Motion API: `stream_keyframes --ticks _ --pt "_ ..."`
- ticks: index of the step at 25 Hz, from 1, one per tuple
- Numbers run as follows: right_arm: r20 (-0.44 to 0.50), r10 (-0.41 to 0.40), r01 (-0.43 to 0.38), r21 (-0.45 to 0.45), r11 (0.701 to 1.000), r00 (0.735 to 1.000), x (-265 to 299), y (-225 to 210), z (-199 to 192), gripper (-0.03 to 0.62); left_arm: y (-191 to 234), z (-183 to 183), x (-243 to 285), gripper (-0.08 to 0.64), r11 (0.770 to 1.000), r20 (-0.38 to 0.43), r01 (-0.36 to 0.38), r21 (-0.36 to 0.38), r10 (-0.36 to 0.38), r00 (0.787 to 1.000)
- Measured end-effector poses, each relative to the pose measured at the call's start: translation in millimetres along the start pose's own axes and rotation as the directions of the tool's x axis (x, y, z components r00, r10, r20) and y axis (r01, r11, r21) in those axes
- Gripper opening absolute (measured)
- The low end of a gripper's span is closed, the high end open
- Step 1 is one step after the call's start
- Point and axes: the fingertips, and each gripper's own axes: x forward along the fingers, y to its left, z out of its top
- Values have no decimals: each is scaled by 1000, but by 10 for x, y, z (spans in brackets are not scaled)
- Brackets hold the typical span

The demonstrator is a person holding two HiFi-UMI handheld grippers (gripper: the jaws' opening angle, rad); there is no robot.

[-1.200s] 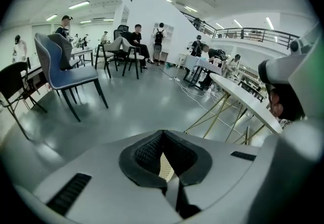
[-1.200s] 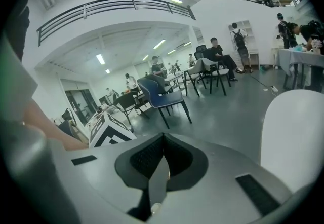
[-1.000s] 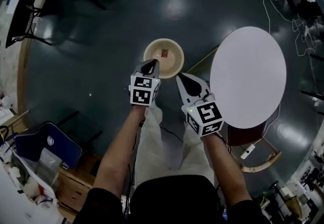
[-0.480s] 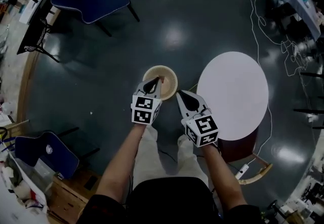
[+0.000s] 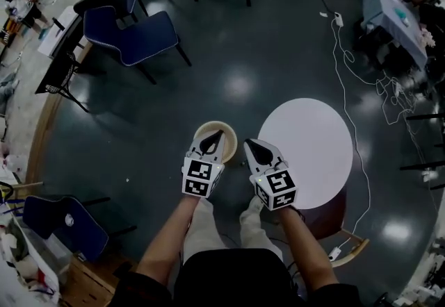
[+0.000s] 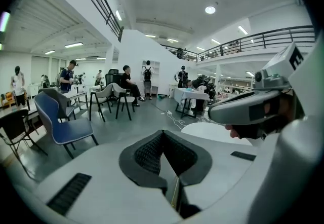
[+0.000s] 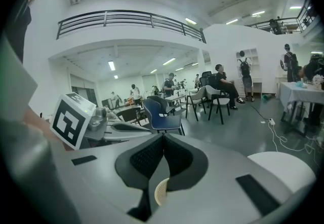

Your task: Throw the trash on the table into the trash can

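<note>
Head view: both tongs are held side by side above the dark floor (image 5: 236,55). The left tongs (image 5: 214,136) have their pads together with nothing between them, and their tip overlaps the trash can (image 5: 207,128). The right tongs (image 5: 252,146) also have their pads together and hold nothing. The trash can stands upright on the floor, just beside the left edge of the round white desk (image 5: 306,139). Its contents cannot be made out. A blue chair (image 5: 135,35) stands well apart.
</note>
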Motion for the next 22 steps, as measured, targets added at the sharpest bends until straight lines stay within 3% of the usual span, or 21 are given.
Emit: stream_keyframes --ticks 9,16,22 --pt "62 8 -8 -12 1000 998 -621 -334 410 18 -846 654 -216 15 998 94 15 56 -20 995" --pt "114 41 -37 -36 999 993 -1071 -667 627 18 -1393 1237 -288 15 1000 202 -9 20 5 979" --pt "121 54 -47 -58 997 991 -1449 -817 596 18 -1811 1329 -349 15 1000 225 9 -2 -8 974"
